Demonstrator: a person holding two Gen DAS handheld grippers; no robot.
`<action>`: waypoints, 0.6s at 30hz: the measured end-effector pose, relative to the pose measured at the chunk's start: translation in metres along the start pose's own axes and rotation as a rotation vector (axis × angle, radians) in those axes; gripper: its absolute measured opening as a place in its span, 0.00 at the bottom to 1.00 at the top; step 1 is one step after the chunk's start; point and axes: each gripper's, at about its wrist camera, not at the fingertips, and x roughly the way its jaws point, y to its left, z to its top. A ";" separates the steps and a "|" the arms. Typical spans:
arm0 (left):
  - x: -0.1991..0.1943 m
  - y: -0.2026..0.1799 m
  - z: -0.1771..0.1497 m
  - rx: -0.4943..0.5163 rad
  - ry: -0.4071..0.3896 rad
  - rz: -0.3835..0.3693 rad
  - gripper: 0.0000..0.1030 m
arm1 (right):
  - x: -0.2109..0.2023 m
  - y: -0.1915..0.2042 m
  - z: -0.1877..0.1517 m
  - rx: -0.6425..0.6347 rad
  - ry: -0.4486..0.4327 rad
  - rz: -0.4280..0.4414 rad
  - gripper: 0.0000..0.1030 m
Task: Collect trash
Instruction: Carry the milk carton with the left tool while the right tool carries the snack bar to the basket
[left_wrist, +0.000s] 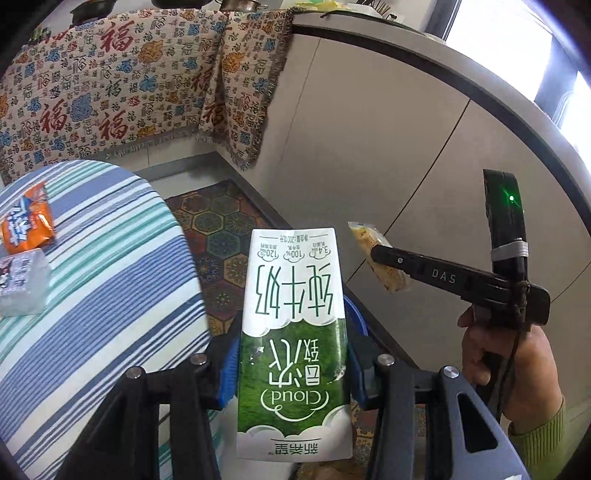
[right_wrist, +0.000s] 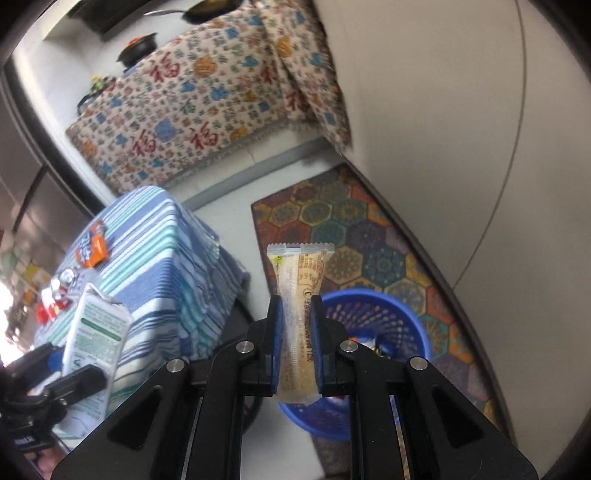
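Green and white cardboard makes up the milk carton (left_wrist: 293, 343), which is clamped between the blue pads of the left gripper (left_wrist: 293, 363); the jaws are set partly apart, pressed against its two sides. The carton is held upside down in the left wrist view, its print inverted, and its far end projects well beyond the fingertips. A pale yellow snack wrapper (right_wrist: 300, 317), translucent with a crimped top edge, is pinched at its narrow waist by the right gripper (right_wrist: 297, 332), whose jaws are closed as far as the thin packet allows. The wrapper stands upright and extends past the fingertips.

Just beyond and below the right fingers, a blue perforated basket (right_wrist: 402, 317) is seen on a patterned hexagon rug (right_wrist: 369, 229), with some items already inside. In the left view only a blue rim of it is visible behind the carton.

To the left of both pairs of fingers, a table under a blue and teal striped cloth (left_wrist: 110, 266) is seen. An orange snack packet (left_wrist: 27, 221) and a clear plastic pack (left_wrist: 22, 282) lie on it, well apart from the fingers. Further ahead, a patterned cloth with red characters (left_wrist: 129, 85) is draped over a counter. A pale cabinet front (left_wrist: 388, 129) stands to the right.
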 end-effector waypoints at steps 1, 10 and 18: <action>0.010 -0.002 0.000 -0.002 0.008 -0.009 0.46 | 0.001 -0.007 0.000 0.007 0.003 -0.003 0.13; 0.090 -0.020 -0.005 0.019 0.086 -0.013 0.46 | 0.003 -0.048 -0.001 0.083 0.018 0.000 0.13; 0.127 -0.028 0.000 0.018 0.114 -0.020 0.46 | 0.008 -0.063 0.001 0.124 0.044 -0.011 0.13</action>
